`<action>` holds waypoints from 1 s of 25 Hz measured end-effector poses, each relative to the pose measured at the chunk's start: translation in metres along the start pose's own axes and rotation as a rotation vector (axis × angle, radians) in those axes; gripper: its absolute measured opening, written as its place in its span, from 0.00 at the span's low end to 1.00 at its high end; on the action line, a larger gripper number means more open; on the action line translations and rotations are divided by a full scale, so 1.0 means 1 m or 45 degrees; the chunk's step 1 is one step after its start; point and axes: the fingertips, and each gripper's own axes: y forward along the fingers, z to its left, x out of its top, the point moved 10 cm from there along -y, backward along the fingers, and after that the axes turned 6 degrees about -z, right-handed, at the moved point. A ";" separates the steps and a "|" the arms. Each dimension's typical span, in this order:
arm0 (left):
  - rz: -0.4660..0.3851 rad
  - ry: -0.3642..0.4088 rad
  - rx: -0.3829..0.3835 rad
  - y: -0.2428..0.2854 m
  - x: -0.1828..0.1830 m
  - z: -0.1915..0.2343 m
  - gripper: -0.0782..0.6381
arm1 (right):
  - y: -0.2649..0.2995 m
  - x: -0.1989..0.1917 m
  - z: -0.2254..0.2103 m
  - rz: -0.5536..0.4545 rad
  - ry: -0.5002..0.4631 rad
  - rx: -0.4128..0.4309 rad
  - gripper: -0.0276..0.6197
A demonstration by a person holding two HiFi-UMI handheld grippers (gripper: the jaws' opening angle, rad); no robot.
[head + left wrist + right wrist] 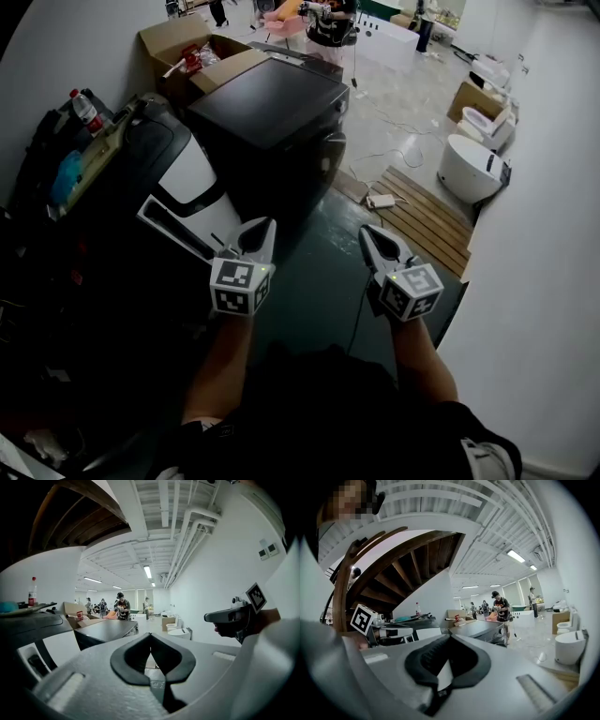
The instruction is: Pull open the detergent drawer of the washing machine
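Grey and pressed together with nothing between them, the left claw (260, 232) and the right claw (373, 239) hang side by side, apart, over the dark floor (328, 272). Ahead of the left claw, untouched, stands the black washing machine (272, 108). Its detergent drawer cannot be made out on the dark front.

A bottle (85, 109) stands at left, a cardboard box (173, 39) beyond, a toilet (472, 169) and wooden slats (424, 214) at right.
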 end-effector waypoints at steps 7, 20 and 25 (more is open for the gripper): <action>0.005 -0.001 0.004 -0.018 -0.005 0.029 0.12 | 0.021 -0.010 0.027 -0.006 0.076 0.028 0.04; 0.025 -0.012 -0.069 -0.043 -0.025 0.075 0.12 | 0.049 -0.045 0.084 0.081 0.008 -0.065 0.04; 0.057 -0.041 -0.055 -0.018 -0.035 0.087 0.12 | 0.075 -0.040 0.072 0.076 0.009 -0.010 0.04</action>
